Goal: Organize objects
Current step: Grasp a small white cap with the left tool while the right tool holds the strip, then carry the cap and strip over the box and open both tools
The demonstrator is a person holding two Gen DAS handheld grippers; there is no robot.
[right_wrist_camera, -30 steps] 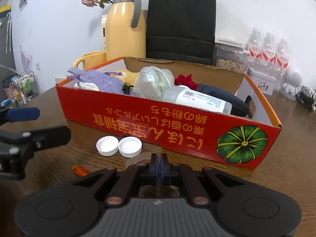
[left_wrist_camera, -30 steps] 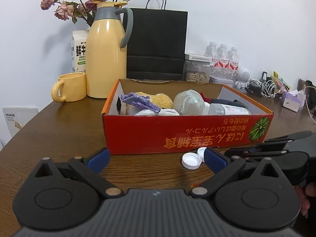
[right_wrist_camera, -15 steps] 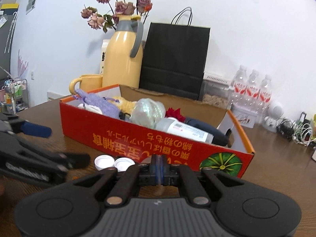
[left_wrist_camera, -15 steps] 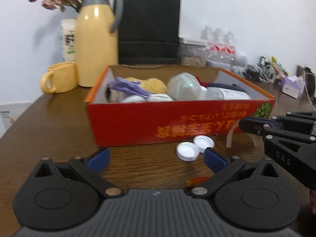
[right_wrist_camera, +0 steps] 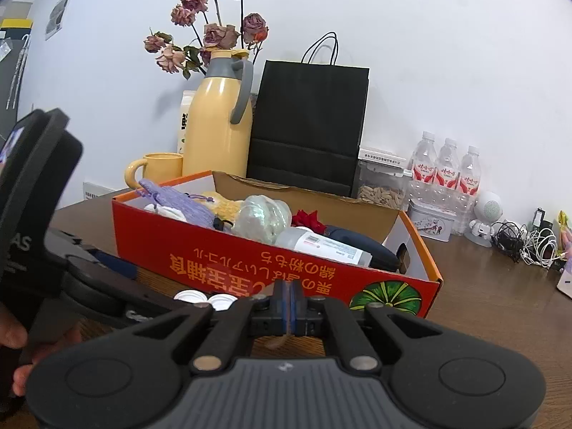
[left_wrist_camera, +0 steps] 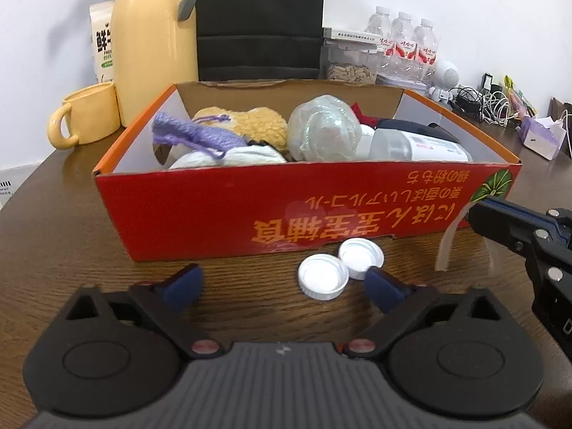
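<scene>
The right hand-held gripper (right_wrist_camera: 289, 304) has risen since a second ago, lifting a pale strip (left_wrist_camera: 448, 239) off the worktop (left_wrist_camera: 64, 221), its jaws pressed together on it; the strip hangs beside the red box (left_wrist_camera: 271, 211), right of two white caps (left_wrist_camera: 323, 280) lying touching on the wood; the left hand-held gripper (left_wrist_camera: 282, 284) gapes wide, low near the caps, holding nothing.

Bright, even light; fisheye-bent edges.
</scene>
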